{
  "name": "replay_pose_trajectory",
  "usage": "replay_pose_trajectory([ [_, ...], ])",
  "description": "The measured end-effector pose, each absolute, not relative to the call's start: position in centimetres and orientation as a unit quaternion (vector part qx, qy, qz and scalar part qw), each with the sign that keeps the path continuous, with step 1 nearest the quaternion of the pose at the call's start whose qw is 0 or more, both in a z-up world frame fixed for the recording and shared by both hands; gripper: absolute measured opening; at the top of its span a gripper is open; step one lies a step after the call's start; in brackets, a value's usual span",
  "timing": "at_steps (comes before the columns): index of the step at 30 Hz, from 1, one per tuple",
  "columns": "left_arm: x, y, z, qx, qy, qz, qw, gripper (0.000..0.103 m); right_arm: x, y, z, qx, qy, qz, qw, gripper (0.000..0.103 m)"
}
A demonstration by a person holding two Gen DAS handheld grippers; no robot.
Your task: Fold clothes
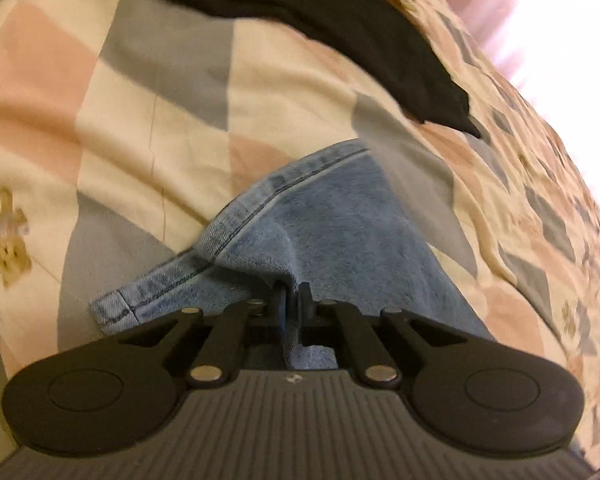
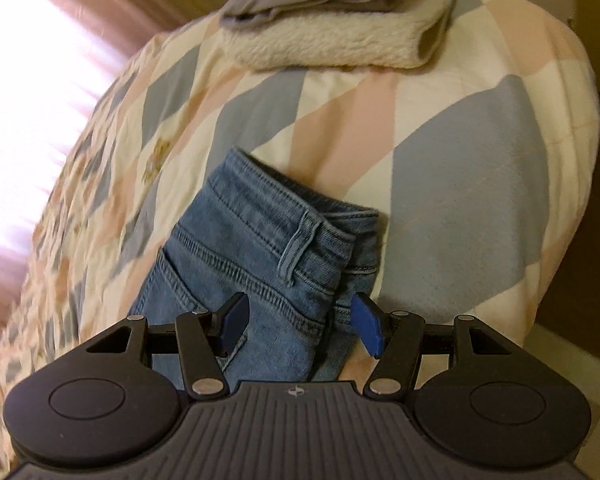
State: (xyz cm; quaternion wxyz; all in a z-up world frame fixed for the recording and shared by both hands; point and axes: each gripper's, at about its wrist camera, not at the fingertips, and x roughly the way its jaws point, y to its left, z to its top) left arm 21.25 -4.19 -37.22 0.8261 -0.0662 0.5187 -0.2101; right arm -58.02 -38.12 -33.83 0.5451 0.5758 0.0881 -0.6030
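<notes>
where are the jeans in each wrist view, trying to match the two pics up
Left wrist view: the jeans lie at lower centre, hem end showing, denim pinched in the shut left gripper.
Right wrist view: the jeans sit at centre, waistband and belt loop showing, between the spread jaws of the right gripper; whether the pads touch the denim is unclear.
Shared landmark: the diamond-patterned bedcover under the jeans in both.

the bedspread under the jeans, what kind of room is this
Most likely a bedroom. The jeans lie on a quilt that looks like a bed's, folded clothes are stacked on it, and a curtain glows with daylight beside it.
</notes>
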Motion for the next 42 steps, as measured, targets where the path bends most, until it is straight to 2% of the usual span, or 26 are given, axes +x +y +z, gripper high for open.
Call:
replay_pose_trajectory([
  [3, 21.5, -4.5, -37.8, -0.049, 0.529, -0.207, 0.822, 0.003, -58.5, -38.0, -34.1, 0.578, 0.070, -0.605, 0.544, 0.059],
  [5, 21.8, -4.8, -38.1, -0.044, 0.534, -0.204, 0.820, 0.003, -58.7, -38.1, -34.1, 0.576, 0.058, -0.604, 0.548, 0.049],
  [12, 21.8, -5.7, -38.5, -0.019, 0.537, -0.208, 0.818, 0.005, -58.3, -39.4, -35.7, 0.591, 0.075, -0.604, 0.530, 0.049],
  [13, 21.8, -5.7, -38.4, -0.015, 0.536, -0.209, 0.818, 0.005, -58.1, -39.6, -35.8, 0.592, 0.070, -0.602, 0.532, 0.045],
  [14, 21.7, -5.9, -38.1, -0.009, 0.533, -0.211, 0.819, 0.004, -57.8, -39.8, -35.8, 0.591, 0.068, -0.599, 0.536, 0.023],
  [17, 21.0, -6.1, -36.1, 0.009, 0.506, -0.235, 0.830, 0.002, -56.9, -40.2, -33.9, 0.547, 0.081, -0.611, 0.566, 0.012],
  [23, 18.7, -4.1, -30.1, 0.007, 0.446, -0.298, 0.844, 0.002, -58.1, -40.4, -29.5, 0.521, 0.059, -0.605, 0.599, 0.009],
  [26, 17.5, -3.1, -30.2, 0.033, 0.445, -0.294, 0.845, 0.002, -58.6, -40.5, -29.8, 0.519, 0.074, -0.611, 0.593, 0.008],
  [32, 15.9, -2.6, -36.4, 0.109, 0.481, -0.253, 0.832, 0.003, -58.4, -40.0, -32.2, 0.524, 0.092, -0.626, 0.570, 0.008],
  [42, 15.2, -2.7, -36.2, 0.122, 0.457, -0.259, 0.842, 0.004, -57.9, -40.0, -32.2, 0.501, 0.104, -0.633, 0.581, 0.009],
])
